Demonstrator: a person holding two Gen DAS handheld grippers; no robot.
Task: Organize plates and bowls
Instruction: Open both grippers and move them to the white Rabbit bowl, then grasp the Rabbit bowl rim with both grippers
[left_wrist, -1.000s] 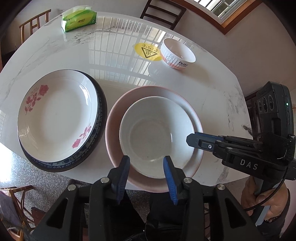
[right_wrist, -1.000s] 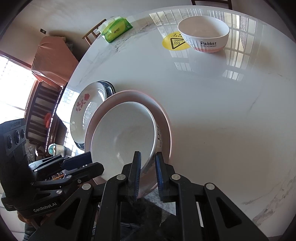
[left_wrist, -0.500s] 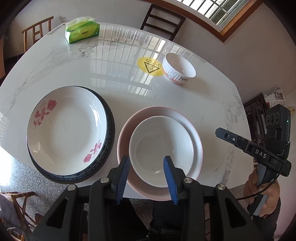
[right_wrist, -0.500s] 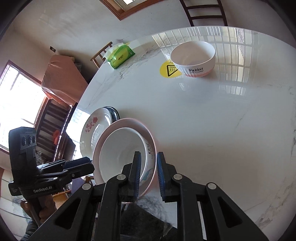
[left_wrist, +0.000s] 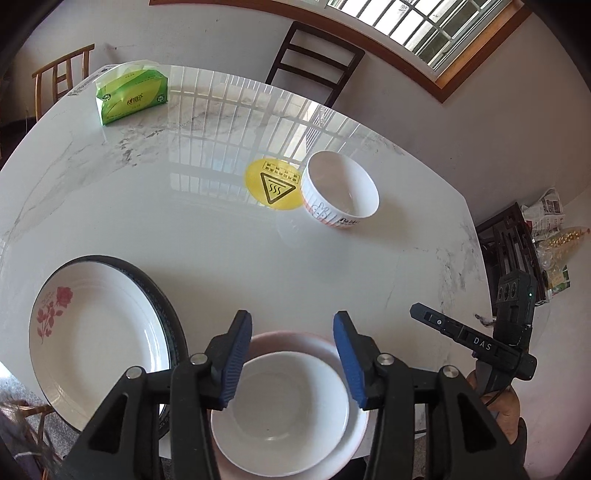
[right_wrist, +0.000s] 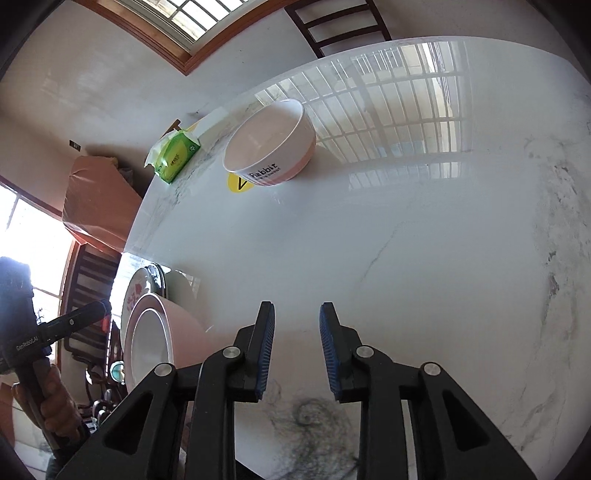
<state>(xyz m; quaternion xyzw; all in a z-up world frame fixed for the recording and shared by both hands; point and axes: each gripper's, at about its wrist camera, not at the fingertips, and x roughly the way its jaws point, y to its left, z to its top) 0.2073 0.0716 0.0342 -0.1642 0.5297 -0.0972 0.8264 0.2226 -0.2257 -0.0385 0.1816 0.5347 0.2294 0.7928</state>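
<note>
White bowl (left_wrist: 280, 413): nested in pink bowl (left_wrist: 354, 439), at table's near edge, directly below/behind the left gripper (left_wrist: 292, 356) fingers; nothing touching it.
Rose plate (left_wrist: 96, 343): stacked on dark-rimmed plate (left_wrist: 173, 325), just left of the left fingers, beside the pink bowl.
Rabbit bowl (right_wrist: 269, 147): upright, alone, well ahead of both grippers; touches yellow heat sticker (left_wrist: 273, 184) at its edge.
L gripper: blue pads apart, approx. mid-width, jaws have just been opening; nothing between pads, bowl stack seen thru the gap.
R gripper (right_wrist: 297, 350): fingers narrow but parted, jaws have just been opening; only bare marble table (right_wrist: 424, 258) between them. Nested bowls lie to its left, clear of pads.
Misc.: green tissue pack (left_wrist: 131, 96) at far-left table edge; dark chair (left_wrist: 314, 62) beyond the table; a hand (left_wrist: 498, 410) grips R handle.
</note>
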